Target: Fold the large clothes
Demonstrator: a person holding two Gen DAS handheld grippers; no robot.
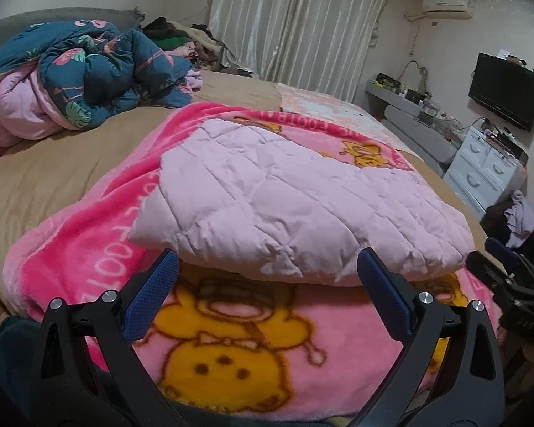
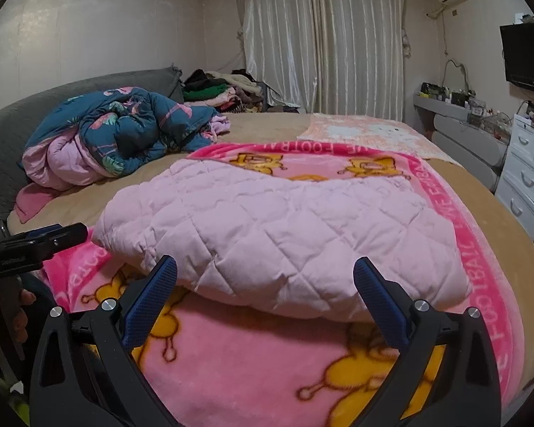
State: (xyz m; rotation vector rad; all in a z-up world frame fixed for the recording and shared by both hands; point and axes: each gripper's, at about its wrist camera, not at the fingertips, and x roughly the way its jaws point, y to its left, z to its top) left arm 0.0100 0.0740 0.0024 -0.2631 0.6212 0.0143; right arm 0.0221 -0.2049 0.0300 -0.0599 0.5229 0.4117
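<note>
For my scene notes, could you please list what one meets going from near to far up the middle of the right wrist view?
Right tongs, open → pink cartoon blanket → folded pale pink quilted garment → far strip of the cartoon blanket → tan bedsheet → white curtains.

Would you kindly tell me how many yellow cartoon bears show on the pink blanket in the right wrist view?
4: two on the pink blanket beyond the folded lilac quilted garment, at and; two nearer, at and. The garment may hide more.
</note>
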